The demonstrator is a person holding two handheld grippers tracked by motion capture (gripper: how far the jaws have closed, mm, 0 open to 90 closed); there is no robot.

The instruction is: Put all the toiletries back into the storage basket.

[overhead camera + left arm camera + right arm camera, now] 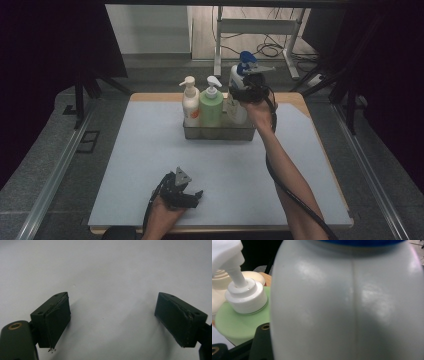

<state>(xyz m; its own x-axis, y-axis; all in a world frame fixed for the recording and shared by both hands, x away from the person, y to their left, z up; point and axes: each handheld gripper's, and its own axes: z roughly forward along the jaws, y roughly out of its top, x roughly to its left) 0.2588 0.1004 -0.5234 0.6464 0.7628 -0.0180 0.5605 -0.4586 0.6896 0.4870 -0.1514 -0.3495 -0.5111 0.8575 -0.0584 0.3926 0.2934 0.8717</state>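
We see the right gripper (248, 89) clamped on the white spray bottle (347, 305) in the metal tray (218, 133) near the table's (150, 165) far edge; the left gripper (112, 322) rests wide open by the near edge.

Grey floor (45, 165) surrounds the desk (310, 150) — dark curtains (45, 45) hang at both sides, and behind stands a metal frame (255, 27) with loose cables (270, 49).

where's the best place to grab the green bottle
Probably the neck, just under the white pump, coming from above. The green bottle stands upright in the tray, wedged between the cream bottle and the white bottle that the right gripper is on, so its sides look blocked.
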